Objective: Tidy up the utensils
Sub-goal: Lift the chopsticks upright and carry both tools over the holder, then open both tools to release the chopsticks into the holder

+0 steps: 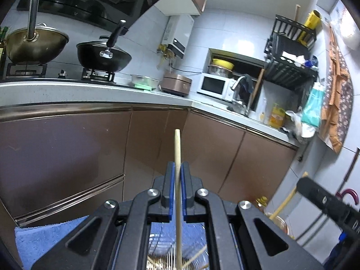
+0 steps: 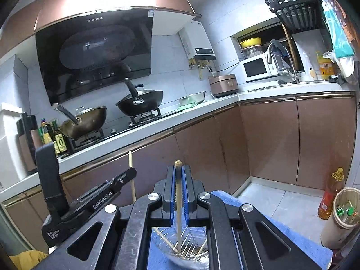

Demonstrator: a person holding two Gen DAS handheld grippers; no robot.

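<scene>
Gripping a chopstick (image 1: 177,157) upright, the left hand-held gripper (image 1: 177,168) is clamped above a holder (image 1: 162,249). Right view: the right hand-held gripper (image 2: 178,173) pinches another chopstick (image 2: 178,202) over the holder (image 2: 180,243). Next, likely lowering and releasing.

Left gripper (image 1: 177,171) fingers nearly closed, pointing level; right gripper (image 2: 178,173) alongside, fingers likewise nearly closed.

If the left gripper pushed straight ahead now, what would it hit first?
Probably the brown cabinet doors under the counter. The left gripper, shut on a chopstick, points at them with nothing visible between, though depth is hard to judge.
</scene>
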